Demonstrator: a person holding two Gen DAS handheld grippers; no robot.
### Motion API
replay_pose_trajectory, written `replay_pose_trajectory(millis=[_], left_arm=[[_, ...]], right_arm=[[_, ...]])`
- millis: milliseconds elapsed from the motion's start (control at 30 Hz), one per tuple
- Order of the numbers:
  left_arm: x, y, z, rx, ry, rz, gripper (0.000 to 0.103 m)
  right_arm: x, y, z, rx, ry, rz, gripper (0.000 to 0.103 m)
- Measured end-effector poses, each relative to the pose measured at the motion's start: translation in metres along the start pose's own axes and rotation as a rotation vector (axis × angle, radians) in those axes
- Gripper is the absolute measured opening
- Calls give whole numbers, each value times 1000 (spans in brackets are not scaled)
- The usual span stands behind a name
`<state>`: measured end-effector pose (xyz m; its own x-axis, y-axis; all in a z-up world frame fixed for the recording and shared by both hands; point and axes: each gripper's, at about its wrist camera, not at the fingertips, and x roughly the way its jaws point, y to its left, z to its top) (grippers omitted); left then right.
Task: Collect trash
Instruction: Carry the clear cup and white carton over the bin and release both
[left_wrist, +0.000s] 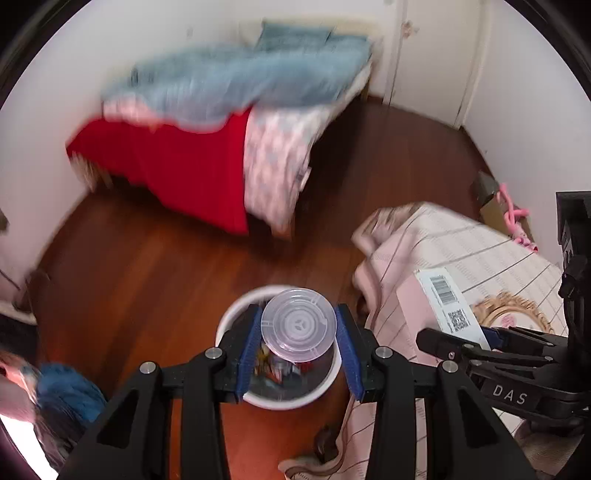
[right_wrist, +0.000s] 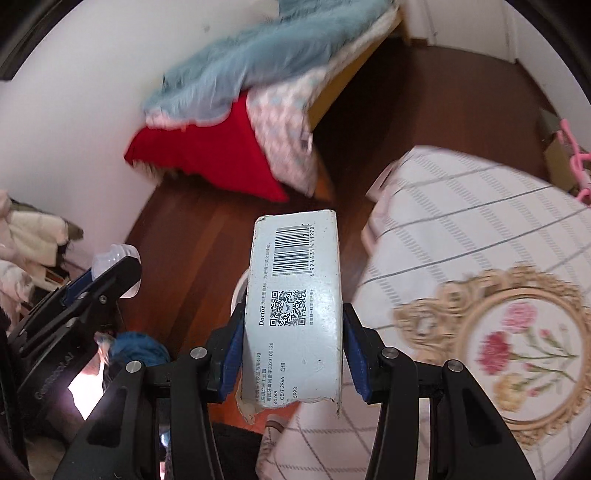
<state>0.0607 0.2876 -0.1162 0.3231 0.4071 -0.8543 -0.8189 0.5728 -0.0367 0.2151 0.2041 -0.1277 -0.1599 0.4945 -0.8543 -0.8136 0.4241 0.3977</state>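
Note:
My left gripper (left_wrist: 299, 332) is shut on a clear plastic cup (left_wrist: 298, 324), held base-forward right above a white trash bin (left_wrist: 332, 376) on the wooden floor; the bin holds several colourful scraps. My right gripper (right_wrist: 293, 354) is shut on a white toothpaste box (right_wrist: 295, 306) with a barcode and QR code. That box (left_wrist: 448, 299) and the right gripper (left_wrist: 480, 343) also show at the right of the left wrist view. The left gripper (right_wrist: 110, 273) with the cup (right_wrist: 118, 258) shows at the left of the right wrist view. The bin's rim (right_wrist: 240, 291) peeks from behind the box.
A table with a striped pale cloth (left_wrist: 480, 258) and a gold-framed flower embroidery (right_wrist: 517, 343) stands at the right. A bed with blue, red and patterned covers (left_wrist: 221, 122) is at the back. Blue fabric (left_wrist: 66, 391) lies at the lower left. A cardboard box and pink hangers (left_wrist: 513, 214) stand by the wall.

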Motion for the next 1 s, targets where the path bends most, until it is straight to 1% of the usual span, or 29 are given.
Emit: replay_pose_trajectory(millis=[100,167,300,400,467,500,533,567,600,667,700,733,800,900,1000], left_arm=[[52,35,-5,-67,116,-40,37],[75,48,-9,-97,169,-58,37],[117,67,-11,-144,262,-103,37],[137,76,-13,-160,296,-93,38],[143,81,-17,-168,313,-72,50],[145,85,-19,-177,315,-70,68],[148,92,-21,-197,315,-63,83],[148,96,-23,-212,316,-57,86],[150,101,-24,-222,320,-51,87],[149,110,-28,-237,324,-14,91],[146,112,-29,-237,321,7,95],[141,115,-31,-237,316,32,96],[131,120,-36,-243,303,65,97],[112,121,-45,-235,277,106,103],[92,116,-53,-233,255,120,103]], right_arm=[[51,8,4,3,73,-14,51],[83,12,7,10,117,-25,51],[140,12,12,12,195,-57,51],[174,12,16,12,248,-81,51],[194,12,18,3,277,-98,53],[204,13,20,-3,293,-114,55],[210,13,20,-2,304,-122,56],[218,12,22,-4,319,-135,59],[226,12,23,-9,335,-159,67],[231,10,26,-10,346,-168,81],[232,10,27,-16,345,-177,82],[231,12,27,-28,343,-191,84],[227,14,25,-46,348,-207,103],[215,20,20,-81,358,-250,103],[194,24,10,-98,354,-263,103]])
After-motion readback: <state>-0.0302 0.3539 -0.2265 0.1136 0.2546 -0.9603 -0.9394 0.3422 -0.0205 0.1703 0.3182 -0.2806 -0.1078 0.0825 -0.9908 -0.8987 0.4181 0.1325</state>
